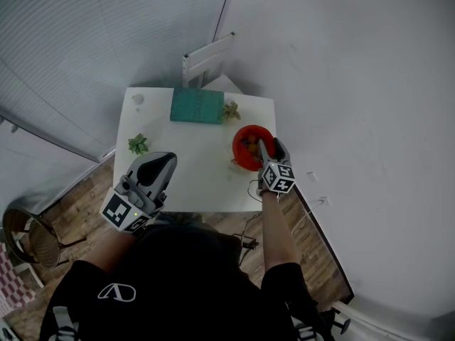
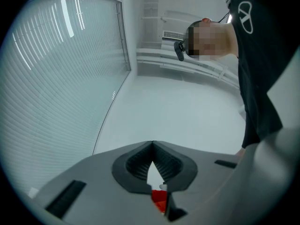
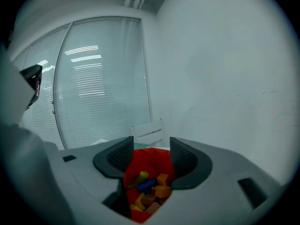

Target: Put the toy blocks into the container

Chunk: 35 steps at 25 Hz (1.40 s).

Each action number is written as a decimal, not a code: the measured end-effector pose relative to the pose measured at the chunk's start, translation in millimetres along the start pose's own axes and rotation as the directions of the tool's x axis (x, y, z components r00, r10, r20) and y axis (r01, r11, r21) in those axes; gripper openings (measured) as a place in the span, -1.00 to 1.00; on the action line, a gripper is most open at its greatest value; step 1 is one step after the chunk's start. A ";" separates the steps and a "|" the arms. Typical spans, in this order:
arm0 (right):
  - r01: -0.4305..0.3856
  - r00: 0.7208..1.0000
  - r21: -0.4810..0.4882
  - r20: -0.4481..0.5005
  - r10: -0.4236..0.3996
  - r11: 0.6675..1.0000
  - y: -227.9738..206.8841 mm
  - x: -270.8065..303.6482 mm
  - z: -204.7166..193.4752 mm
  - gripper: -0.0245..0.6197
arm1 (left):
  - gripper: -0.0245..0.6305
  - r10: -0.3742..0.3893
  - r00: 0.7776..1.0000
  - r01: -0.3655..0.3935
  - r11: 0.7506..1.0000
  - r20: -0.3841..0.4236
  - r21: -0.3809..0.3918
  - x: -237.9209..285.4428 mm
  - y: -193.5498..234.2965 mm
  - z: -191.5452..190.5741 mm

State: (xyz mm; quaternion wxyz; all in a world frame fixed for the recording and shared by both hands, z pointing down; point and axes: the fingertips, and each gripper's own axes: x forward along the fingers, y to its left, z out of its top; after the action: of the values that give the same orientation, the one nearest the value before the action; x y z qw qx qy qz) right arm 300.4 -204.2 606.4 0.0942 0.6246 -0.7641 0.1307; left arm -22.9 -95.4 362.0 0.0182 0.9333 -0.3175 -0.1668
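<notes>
— Where are the toy blocks?

— Inside the red container [image 1: 239, 139], on the right side of the white table [image 1: 199, 176]. My right gripper view looks down on the blocks [image 3: 157, 186], a loose heap at the bottom: orange, blue, yellow-green, brown.

— And your right gripper?

— My right gripper [image 3: 151, 146] hangs over the container's near rim, tipped downward. Its jaws stand partly apart with nothing against the pads (only the red wall and the heap show through the gap).

— The left one?

— My left gripper [image 2: 153, 144] hovers above the table's near left edge, well apart from the container. It is tilted upward, jaws closed tip to tip on nothing.

— Anything else on the table?

— A flat teal box [image 1: 197, 106] at the far edge, a green sprig [image 1: 230, 111] just beside it, and a second sprig [image 1: 138, 144] toward the left.
</notes>
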 end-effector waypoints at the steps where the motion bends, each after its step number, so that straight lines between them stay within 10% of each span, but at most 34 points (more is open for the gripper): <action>1: -0.001 1.000 -0.006 0.014 0.001 1.000 1.0 -2.5 6.1 -0.16 | -0.91 0.001 1.000 -0.001 1.000 0.001 -0.001 0.1 0.0 0.0; 10: -0.076 0.977 -0.064 0.192 0.087 0.995 41.3 -42.1 91.0 -0.28 | -0.91 0.009 1.000 -0.009 1.000 0.005 0.001 0.7 1.1 2.1; 20: -0.249 0.892 -0.112 0.360 0.273 0.962 139.2 -95.0 170.8 -0.48 | -0.91 0.013 1.000 -0.013 1.000 0.006 0.004 -1.3 4.3 0.6; 35: -0.482 0.810 -0.116 0.318 0.493 0.868 262.6 -107.6 148.4 -0.92 | -0.91 0.007 1.000 -0.007 1.000 0.012 -0.004 -3.4 2.8 1.7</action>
State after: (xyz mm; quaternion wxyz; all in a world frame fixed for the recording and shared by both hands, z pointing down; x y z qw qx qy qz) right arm 67.9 -102.6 411.2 -0.0654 0.4193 -0.9050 0.0303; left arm -27.7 -95.5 361.9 0.0188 0.9312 -0.3205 -0.1728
